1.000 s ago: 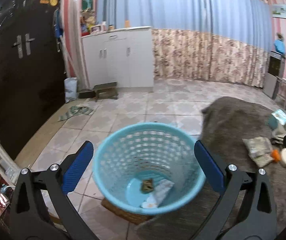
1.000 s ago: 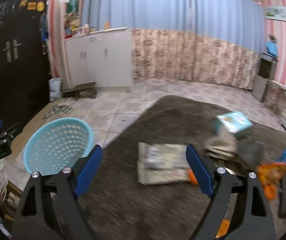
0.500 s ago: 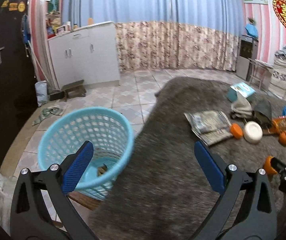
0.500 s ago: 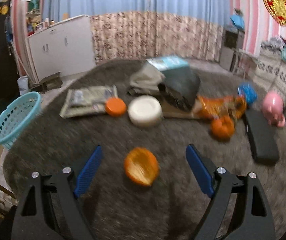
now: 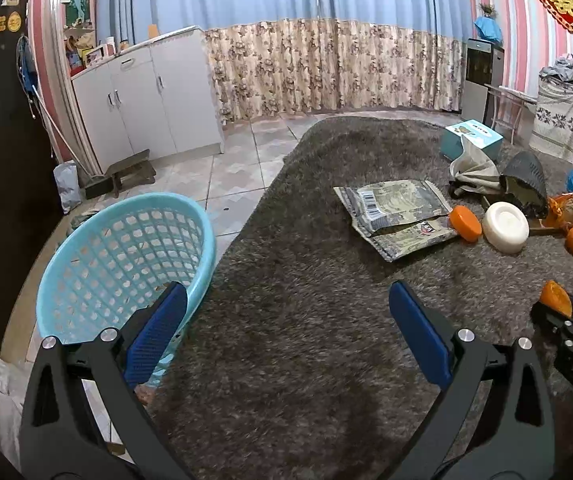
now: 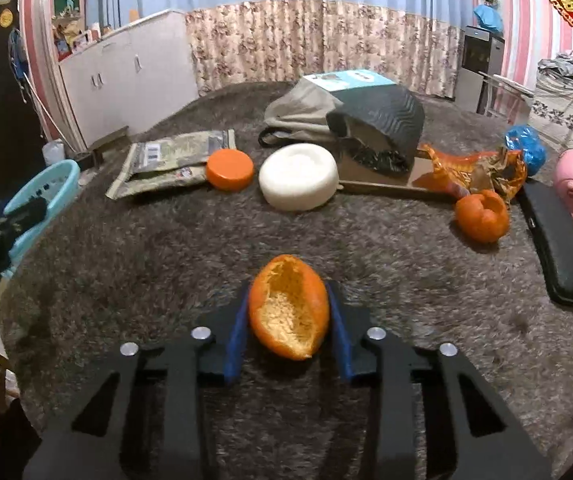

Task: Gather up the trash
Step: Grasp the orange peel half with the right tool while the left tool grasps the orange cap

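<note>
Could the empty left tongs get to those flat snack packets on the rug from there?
Probably yes. The left tongs stand open and empty over bare rug, and nothing lies between them and the snack packets. An orange lid touches the packets' far right edge only.

orange peel (image 6: 289,307) between the right gripper's (image 6: 289,320) blue pads (image 6: 235,332); ahead, a white round dish (image 6: 297,176), orange lid (image 6: 229,169), shaggy grey-brown surface (image 6: 166,248); far left, a light-blue lattice basket (image 5: 122,256).

Things on the shaggy grey rug (image 6: 134,248)
Light blue plastic basket (image 5: 122,256) stands off its left edge; flat printed packets (image 6: 170,158) lie left of the round orange lid (image 6: 229,169).
</note>
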Demonstrator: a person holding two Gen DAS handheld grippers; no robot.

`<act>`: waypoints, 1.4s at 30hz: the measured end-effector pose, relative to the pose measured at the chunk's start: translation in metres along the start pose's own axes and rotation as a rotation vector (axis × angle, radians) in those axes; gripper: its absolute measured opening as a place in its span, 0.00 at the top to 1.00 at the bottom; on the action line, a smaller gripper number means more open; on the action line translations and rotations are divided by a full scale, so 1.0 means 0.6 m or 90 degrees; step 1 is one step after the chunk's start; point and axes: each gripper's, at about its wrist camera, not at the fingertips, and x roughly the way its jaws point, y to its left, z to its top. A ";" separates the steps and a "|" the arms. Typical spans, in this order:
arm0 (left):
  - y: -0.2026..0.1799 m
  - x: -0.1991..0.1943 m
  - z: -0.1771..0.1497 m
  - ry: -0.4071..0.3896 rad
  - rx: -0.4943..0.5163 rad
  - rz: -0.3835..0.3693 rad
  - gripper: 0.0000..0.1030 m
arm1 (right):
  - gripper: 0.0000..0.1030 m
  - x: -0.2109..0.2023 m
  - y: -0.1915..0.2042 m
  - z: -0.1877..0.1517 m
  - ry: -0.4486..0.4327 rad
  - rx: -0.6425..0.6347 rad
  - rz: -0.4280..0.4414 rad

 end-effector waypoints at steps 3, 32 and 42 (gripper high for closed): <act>-0.017 0.007 0.006 0.000 0.008 -0.014 0.05 | 0.68 -0.006 -0.013 0.012 -0.014 0.015 0.017; -0.248 0.155 0.071 0.102 0.096 -0.176 0.47 | 0.68 0.023 -0.146 0.041 -0.036 0.167 -0.027; -0.229 0.109 0.072 0.073 0.080 -0.207 0.62 | 0.68 0.025 -0.141 0.041 -0.037 0.155 -0.036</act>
